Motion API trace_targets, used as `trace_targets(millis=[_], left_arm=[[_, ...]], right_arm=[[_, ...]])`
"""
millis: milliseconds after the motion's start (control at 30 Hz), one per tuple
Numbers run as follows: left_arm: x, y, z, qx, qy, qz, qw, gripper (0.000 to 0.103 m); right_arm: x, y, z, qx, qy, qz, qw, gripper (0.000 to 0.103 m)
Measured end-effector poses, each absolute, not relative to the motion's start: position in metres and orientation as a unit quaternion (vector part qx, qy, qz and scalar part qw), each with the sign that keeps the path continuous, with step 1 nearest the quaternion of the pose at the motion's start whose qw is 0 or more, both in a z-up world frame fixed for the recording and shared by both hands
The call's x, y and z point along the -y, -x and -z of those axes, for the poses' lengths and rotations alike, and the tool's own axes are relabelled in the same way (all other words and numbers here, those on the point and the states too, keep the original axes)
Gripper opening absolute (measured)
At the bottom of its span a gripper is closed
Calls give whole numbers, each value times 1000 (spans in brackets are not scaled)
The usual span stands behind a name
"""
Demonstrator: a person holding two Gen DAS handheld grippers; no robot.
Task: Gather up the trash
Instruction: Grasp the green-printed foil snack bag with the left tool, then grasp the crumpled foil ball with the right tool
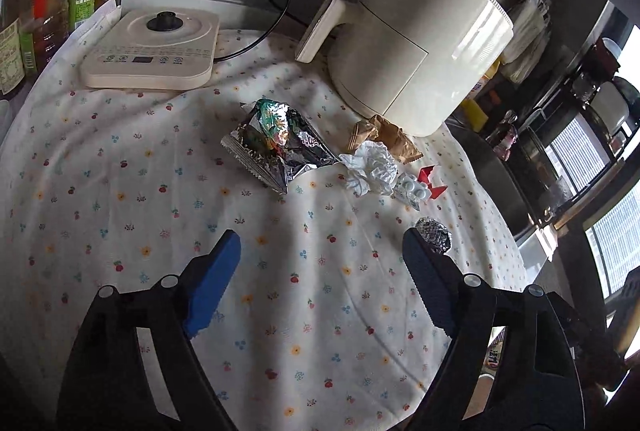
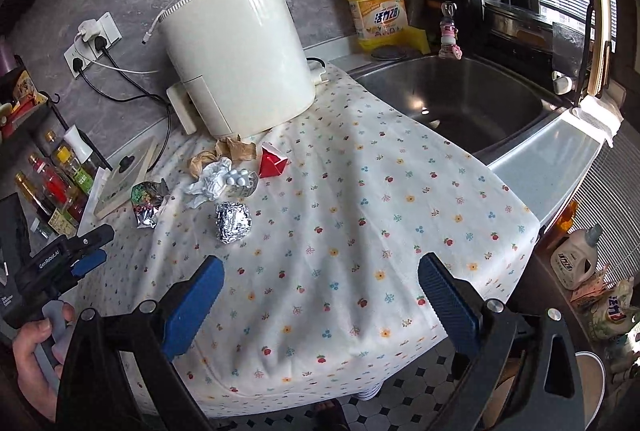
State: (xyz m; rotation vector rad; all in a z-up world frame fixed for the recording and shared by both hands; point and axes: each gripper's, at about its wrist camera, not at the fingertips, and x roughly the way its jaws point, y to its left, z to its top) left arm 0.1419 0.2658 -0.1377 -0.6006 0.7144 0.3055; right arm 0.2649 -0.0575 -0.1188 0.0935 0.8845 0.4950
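Six pieces of trash lie ahead of my fingers on the flowered tablecloth (image 2: 360, 231), clustered in front of the air fryer (image 2: 236, 55): a foil snack bag (image 1: 276, 143), a crumpled white tissue (image 1: 372, 167), a pill blister pack (image 1: 412, 191), a red paper scrap (image 2: 273, 161), crumpled brown paper (image 1: 384, 139), and a foil ball (image 2: 233, 222).

Left gripper (image 1: 320, 271): jaws spread wide, nothing between them. The snack bag sits ahead and a little left of centre, well apart from the tips; its long axis runs diagonally, from far-left toward near-right. The foil ball (image 1: 434, 235) shows just behind my right-hand fingertip in this view; whether it touches I cannot tell.

Right gripper (image 2: 320, 283): jaws also spread wide, empty. The foil ball lies ahead and left of the gap, near the left fingertip but apart from it. It is roughly round, so no preferred closing axis.

Judgement: the foil ball is the nearest piece to both grippers. For the right hand it calls for a short shift left and forward to centre it. The left would need to swing right. No bin is visible beyond doubt in either view.

Risk: the cloth is wrinkled and may get pinched along with the ball.
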Motion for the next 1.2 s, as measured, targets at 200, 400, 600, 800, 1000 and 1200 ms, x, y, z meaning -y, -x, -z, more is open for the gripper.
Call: trace_targets(millis=[200, 400, 600, 800, 1000, 1200], left_arm=[[-291, -158, 149, -353, 296, -140, 876, 74], [-303, -179, 161, -365, 300, -126, 872, 70], [-318, -192, 177, -377, 315, -125, 862, 40], [-328, -176, 175, -352, 320, -138, 869, 5], [-339, -148, 166, -334, 320, -153, 874, 4], [-348, -115, 160, -326, 319, -180, 872, 4]], right_arm=[[30, -263, 123, -424, -54, -224, 876, 95], [17, -257, 122, -411, -58, -208, 886, 95], [12, -256, 130, -429, -62, -213, 876, 95], [0, -268, 140, -447, -43, -212, 868, 95], [-27, -283, 139, -444, -11, -243, 862, 95], [-61, -295, 149, -452, 10, -275, 848, 95]])
